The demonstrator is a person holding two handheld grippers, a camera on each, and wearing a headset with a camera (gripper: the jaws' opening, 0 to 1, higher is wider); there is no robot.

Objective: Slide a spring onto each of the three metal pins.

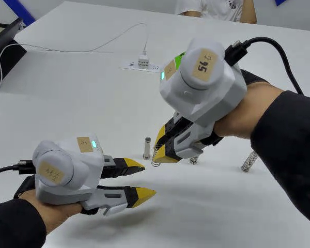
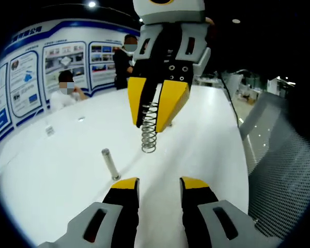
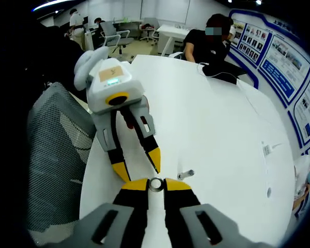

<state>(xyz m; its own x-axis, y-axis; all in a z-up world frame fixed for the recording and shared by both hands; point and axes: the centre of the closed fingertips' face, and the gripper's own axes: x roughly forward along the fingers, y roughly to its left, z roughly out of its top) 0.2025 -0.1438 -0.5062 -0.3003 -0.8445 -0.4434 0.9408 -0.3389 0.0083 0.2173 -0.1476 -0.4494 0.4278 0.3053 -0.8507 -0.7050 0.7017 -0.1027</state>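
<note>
White surface point(image 1: 93, 93): near left, the left gripper point(image 1: 147, 180) hovers, fingers apart. An upright metal pin point(image 1: 146, 148) stands mid-scene. Just right of it, the right gripper point(image 1: 159, 150) has its fingers clamped on a spring point(image 2: 149, 126). A second spring point(image 1: 194, 160) and a third spring point(image 1: 249, 161) sit farther right.

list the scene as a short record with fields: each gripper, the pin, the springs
right gripper: shut on a spring that hangs down from its jaws
left gripper: open, holding nothing
metal pin: upright on the white table, bare, beside the held spring
loose spring: lying on the table, apart from the pin
step state: held spring not yet on the pin
</note>
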